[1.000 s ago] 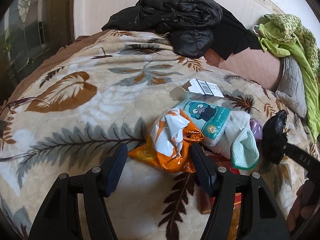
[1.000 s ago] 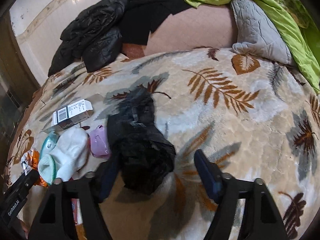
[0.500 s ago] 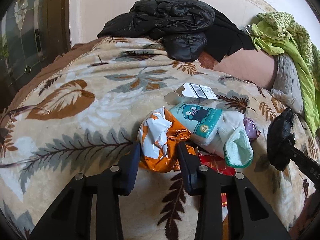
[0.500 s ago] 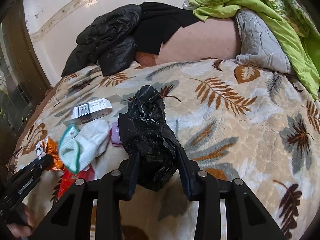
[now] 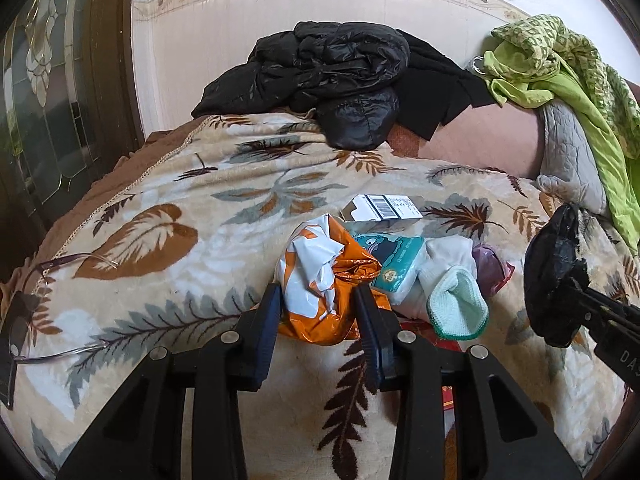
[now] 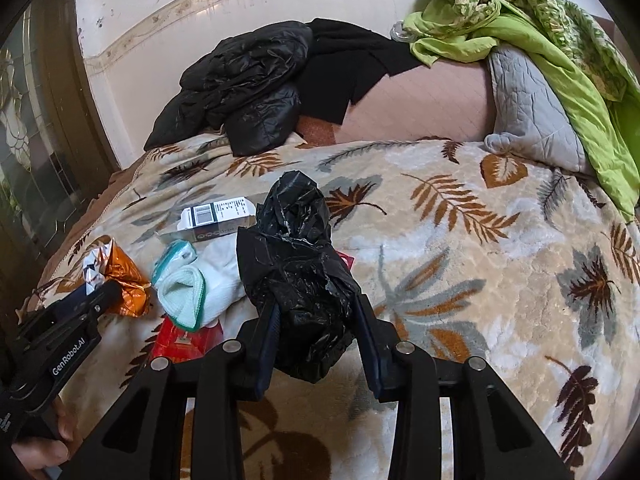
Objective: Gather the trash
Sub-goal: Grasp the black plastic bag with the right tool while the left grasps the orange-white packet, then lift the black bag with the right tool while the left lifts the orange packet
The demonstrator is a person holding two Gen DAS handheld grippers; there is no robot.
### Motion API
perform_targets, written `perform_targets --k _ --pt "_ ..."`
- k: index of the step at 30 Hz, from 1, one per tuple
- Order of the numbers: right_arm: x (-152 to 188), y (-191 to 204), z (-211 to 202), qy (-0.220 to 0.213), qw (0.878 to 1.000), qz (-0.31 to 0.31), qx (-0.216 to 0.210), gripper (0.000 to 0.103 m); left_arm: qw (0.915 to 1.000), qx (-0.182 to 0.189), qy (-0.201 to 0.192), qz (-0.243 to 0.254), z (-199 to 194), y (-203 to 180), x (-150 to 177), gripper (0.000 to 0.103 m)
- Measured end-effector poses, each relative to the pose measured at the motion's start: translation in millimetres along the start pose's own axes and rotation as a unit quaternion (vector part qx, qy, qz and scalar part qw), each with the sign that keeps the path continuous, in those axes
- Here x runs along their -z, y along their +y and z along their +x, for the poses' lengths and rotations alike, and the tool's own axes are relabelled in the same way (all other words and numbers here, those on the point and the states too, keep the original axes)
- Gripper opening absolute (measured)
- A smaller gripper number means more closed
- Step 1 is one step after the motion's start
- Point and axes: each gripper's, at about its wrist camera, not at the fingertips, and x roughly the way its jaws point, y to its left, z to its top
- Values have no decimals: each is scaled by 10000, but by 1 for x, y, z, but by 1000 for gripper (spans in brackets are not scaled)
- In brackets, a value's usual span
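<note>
**Two soft grips, both easy to lose**

The orange snack wrapper (image 5: 326, 280) is crinkled foil, slick and springy, so I'd say it could slide out of the left gripper (image 5: 316, 316) on the way up, since only its lower part sits between the pads. It also lies against the teal packet (image 5: 394, 258) and the white sock (image 5: 444, 276) at centre frame, so a pull may drag those along or tip them. The sock is hardly trash, and a snag there would send clothing off with the rubbish.

The black plastic bag (image 6: 298, 276) is the other worry. It is bunched into a wad, not opened, and a loose fold could slip free of the right gripper (image 6: 316, 328); thin film may also tear where it is squeezed. With both grippers full, nothing is free to spread the bag's mouth.

The left gripper's jaws have just been closing and now stand narrow, pinching the wrapper's lower half, low in the centre of the left wrist view. The right gripper's jaws have likewise just been closing and clamp the bag's middle, with the bag standing up at centre frame over the leaf-patterned blanket (image 6: 480, 240) on the bed. The white barcode box (image 6: 218, 216) and red packet (image 6: 188, 340) lie untouched to the left.
</note>
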Motion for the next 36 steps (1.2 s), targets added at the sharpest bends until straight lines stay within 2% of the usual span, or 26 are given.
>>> perform_targets --k 14,25,36 --pt "4 4 -8 -78 9999 -62 21 39 9992 -167 -302 203 -19 -8 1 36" --pt "24 3 -47 -264 9995 147 -71 39 9985 -106 -427 315 -48 -12 16 36" --pt "48 4 -81 -374 9989 241 -130 39 9965 -247 -601 535 -76 -19 35 36"
